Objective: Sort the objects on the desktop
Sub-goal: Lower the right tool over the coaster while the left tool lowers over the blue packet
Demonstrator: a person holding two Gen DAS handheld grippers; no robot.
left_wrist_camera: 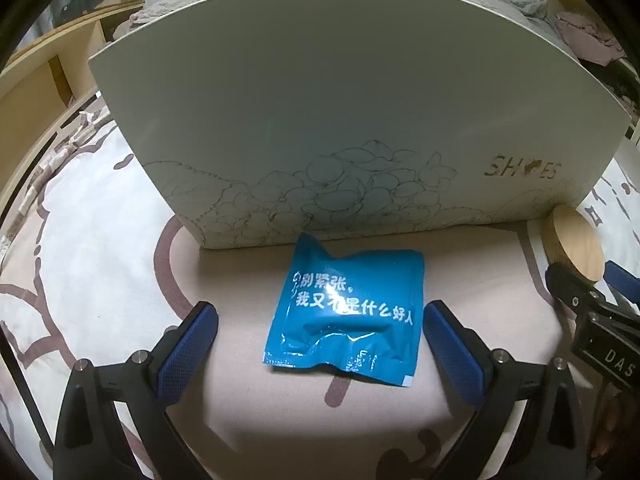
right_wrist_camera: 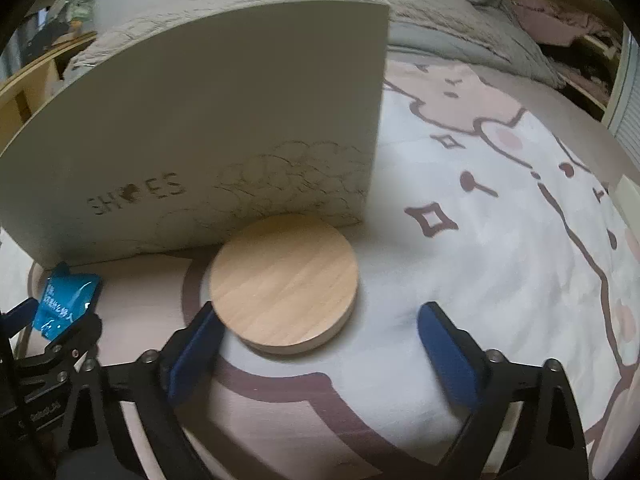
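A crumpled blue foil packet point(left_wrist_camera: 347, 309) with white Chinese text lies flat on the bedsheet in front of a cream shoe box point(left_wrist_camera: 340, 120). My left gripper point(left_wrist_camera: 320, 316) is open, its blue pads on either side of the packet without touching it. A round wooden disc point(right_wrist_camera: 283, 282) lies against the box's right front corner point(right_wrist_camera: 280, 120). My right gripper point(right_wrist_camera: 316, 320) is open around the disc's near edge, with the left pad point(right_wrist_camera: 198, 344) close beside it. The disc point(left_wrist_camera: 576, 244) and right gripper point(left_wrist_camera: 592, 300) show at the right edge of the left wrist view. The packet point(right_wrist_camera: 66, 300) shows far left in the right wrist view.
Everything rests on a white and pink patterned bedsheet point(right_wrist_camera: 500, 208). A grey quilt point(right_wrist_camera: 440, 28) is bunched behind the box. Wooden shelving point(left_wrist_camera: 44, 76) stands at the far left, and pink clothing point(left_wrist_camera: 588, 36) lies at the far right.
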